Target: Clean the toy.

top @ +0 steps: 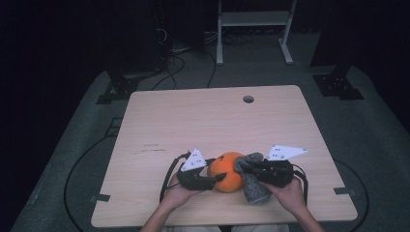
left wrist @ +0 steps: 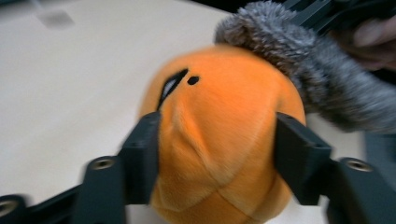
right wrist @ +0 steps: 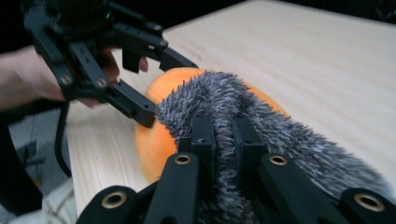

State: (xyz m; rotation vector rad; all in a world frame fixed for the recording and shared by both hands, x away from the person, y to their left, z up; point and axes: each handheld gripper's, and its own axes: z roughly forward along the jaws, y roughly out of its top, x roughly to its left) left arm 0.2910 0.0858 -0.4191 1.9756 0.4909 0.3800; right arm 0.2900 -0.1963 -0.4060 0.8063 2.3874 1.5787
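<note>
High view: round orange plush toy (top: 227, 171) near the front edge of the pale wooden table (top: 203, 121), between both hands. Left gripper (top: 212, 179) clamps the toy's sides, jaws pressing into the fabric. Right gripper (top: 244, 166) pinches a fuzzy grey cloth (top: 255, 186) draped against the toy's top.

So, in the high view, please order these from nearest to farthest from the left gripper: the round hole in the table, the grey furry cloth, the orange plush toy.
1. orange plush toy, between its jaws.
2. grey furry cloth, on the toy's right.
3. round hole, near the table's far edge.
</note>
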